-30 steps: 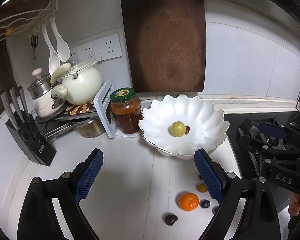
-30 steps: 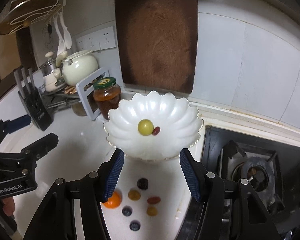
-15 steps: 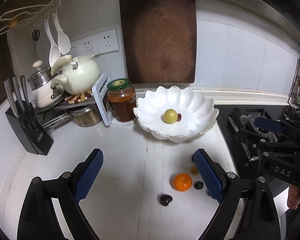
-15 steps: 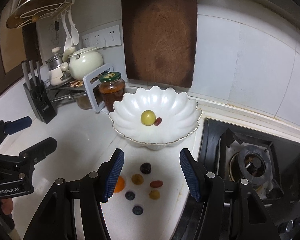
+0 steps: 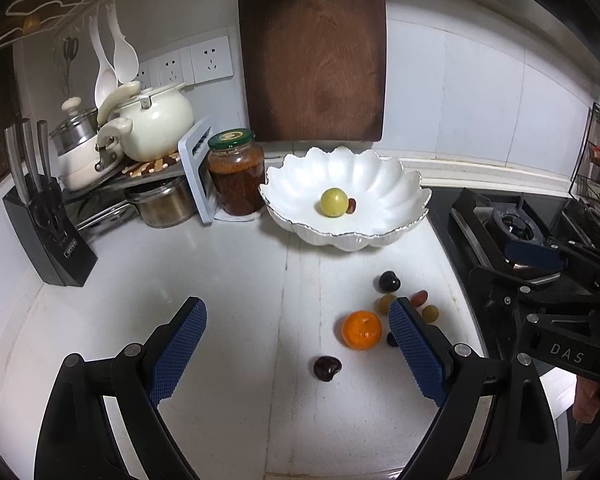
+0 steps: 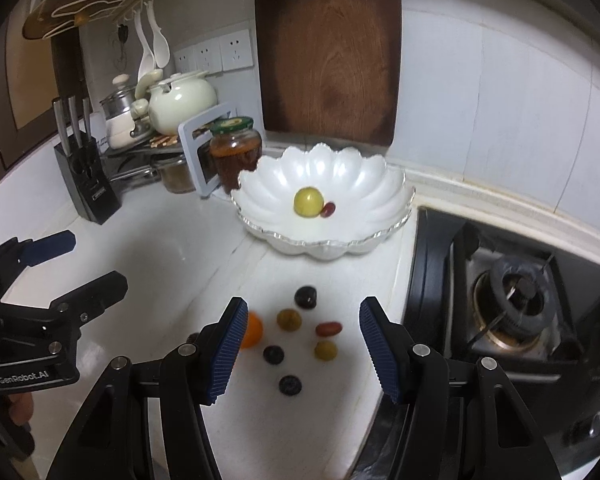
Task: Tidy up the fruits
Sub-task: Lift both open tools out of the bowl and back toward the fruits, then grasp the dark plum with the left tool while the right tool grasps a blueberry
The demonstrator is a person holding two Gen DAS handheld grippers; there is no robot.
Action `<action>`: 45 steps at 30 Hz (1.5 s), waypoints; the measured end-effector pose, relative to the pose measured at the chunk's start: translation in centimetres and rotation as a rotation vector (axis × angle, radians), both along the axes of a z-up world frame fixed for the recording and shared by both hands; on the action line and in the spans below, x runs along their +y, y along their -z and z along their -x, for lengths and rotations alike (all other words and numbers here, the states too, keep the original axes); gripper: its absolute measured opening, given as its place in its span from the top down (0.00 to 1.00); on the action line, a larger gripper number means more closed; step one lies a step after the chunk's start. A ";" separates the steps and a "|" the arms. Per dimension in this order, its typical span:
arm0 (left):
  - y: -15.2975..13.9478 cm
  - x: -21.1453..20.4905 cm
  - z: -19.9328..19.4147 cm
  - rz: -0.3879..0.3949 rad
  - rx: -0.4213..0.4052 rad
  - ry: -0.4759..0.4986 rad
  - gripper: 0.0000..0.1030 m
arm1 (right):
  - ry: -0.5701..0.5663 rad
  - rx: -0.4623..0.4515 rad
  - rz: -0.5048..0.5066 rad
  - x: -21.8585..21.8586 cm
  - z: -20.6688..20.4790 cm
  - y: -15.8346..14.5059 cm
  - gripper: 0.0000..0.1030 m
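A white scalloped bowl (image 5: 384,184) (image 6: 364,176) stands at the back of the counter and holds a yellow-green fruit (image 5: 334,201) (image 6: 308,201) and a small red one (image 5: 352,205) (image 6: 328,209). In front of it several small fruits lie loose on the counter: an orange (image 5: 361,329) (image 6: 253,329), dark plums (image 5: 327,368) (image 6: 305,297), a red oval one (image 6: 329,329) and yellowish ones (image 6: 289,319). My left gripper (image 5: 298,344) hangs wide open above the counter, left of the orange. My right gripper (image 6: 300,346) is open and empty over the loose fruits.
A jar with a green lid (image 5: 236,178), a knife block (image 5: 48,232), pots and a cream kettle (image 5: 152,124) crowd the back left. A wooden cutting board (image 5: 312,52) leans on the wall. A gas stove (image 6: 512,300) borders the counter on the right.
Both grippers have drawn back from the bowl and sunk towards the counter, so the bowl looks smaller and more loose fruit shows. Neither gripper's jaws have moved.
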State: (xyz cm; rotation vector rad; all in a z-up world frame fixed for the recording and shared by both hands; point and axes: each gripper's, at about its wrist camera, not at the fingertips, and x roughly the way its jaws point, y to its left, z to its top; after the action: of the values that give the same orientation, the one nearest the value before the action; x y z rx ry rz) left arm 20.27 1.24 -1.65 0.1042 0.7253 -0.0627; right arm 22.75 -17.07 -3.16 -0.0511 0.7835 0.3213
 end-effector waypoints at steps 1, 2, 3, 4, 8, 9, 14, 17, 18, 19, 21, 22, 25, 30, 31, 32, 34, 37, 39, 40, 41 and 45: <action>0.2 0.0 0.1 -0.001 0.004 0.005 0.09 | 0.000 0.012 -0.003 0.0 -0.1 0.3 0.42; 0.4 -0.1 0.1 0.000 0.008 0.010 0.09 | 0.002 0.030 -0.007 0.0 -0.1 0.8 0.42; 0.8 -0.1 0.2 -0.001 0.013 0.015 0.09 | 0.003 0.039 -0.009 0.0 0.0 1.1 0.42; 1.0 -0.2 0.1 -0.005 0.017 0.015 0.09 | 0.004 0.052 -0.012 0.0 0.0 1.5 0.42; 2.4 -0.2 0.1 -0.009 0.045 0.016 0.09 | 0.011 0.094 -0.009 0.1 0.1 3.1 0.42; 2.7 -0.1 0.1 -0.008 0.051 0.013 0.09 | 0.013 0.098 -0.006 0.1 0.1 3.3 0.42; 4.3 0.0 0.2 -0.004 0.070 0.011 0.10 | 0.023 0.114 0.007 0.1 0.2 4.7 0.42; 5.1 -0.1 0.3 -0.017 0.074 0.014 0.10 | 0.026 0.131 0.002 0.1 0.2 5.5 0.42; 5.3 -0.2 0.3 -0.022 0.074 0.017 0.10 | 0.023 0.135 0.000 0.2 0.3 5.8 0.42; 5.6 -0.3 0.3 -0.028 0.077 0.019 0.10 | 0.023 0.141 0.003 0.3 0.3 6.2 0.42; 6.3 -0.4 0.3 -0.032 0.087 0.025 0.10 | 0.016 0.146 0.009 0.5 0.3 6.8 0.42; 6.6 -0.4 0.2 -0.030 0.093 0.027 0.11 | 0.015 0.150 0.013 0.6 0.3 7.0 0.42; 7.6 -0.3 0.0 -0.020 0.110 0.032 0.13 | 0.013 0.160 0.013 0.7 0.3 7.6 0.42; 9.0 -0.3 -0.6 -0.012 0.129 0.040 0.18 | 0.007 0.165 0.025 1.1 0.2 8.6 0.43; 9.2 -0.4 -0.7 -0.013 0.133 0.041 0.18 | 0.005 0.167 0.026 1.1 0.2 8.8 0.43; 9.6 -0.5 -0.8 -0.014 0.137 0.043 0.19 | 0.003 0.169 0.027 1.2 0.2 9.0 0.43; 10.2 -0.6 -1.1 -0.012 0.147 0.047 0.23 | -0.004 0.171 0.031 1.3 0.1 9.4 0.43; 11.1 -0.7 -1.5 -0.006 0.168 0.053 0.25 | -0.011 0.174 0.037 1.5 0.0 10.0 0.43; 11.6 -0.7 -1.7 0.000 0.180 0.053 0.26 | -0.010 0.171 0.042 1.6 -0.1 10.4 0.43; 11.9 -0.8 -1.9 0.003 0.186 0.055 0.27 | -0.009 0.172 0.044 1.6 -0.2 10.5 0.43; 12.0 -0.8 -2.0 0.003 0.191 0.056 0.29 | -0.010 0.175 0.042 1.6 -0.3 10.7 0.44; 12.8 -1.1 -2.4 0.000 0.205 0.064 0.33 | -0.008 0.188 0.032 1.5 -0.6 11.3 0.50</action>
State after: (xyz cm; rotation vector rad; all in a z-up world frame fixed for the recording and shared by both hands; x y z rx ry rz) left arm 22.69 0.17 -14.40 0.1222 0.9265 -0.1358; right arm 23.38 -15.54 -14.42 -0.0545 0.9755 0.3245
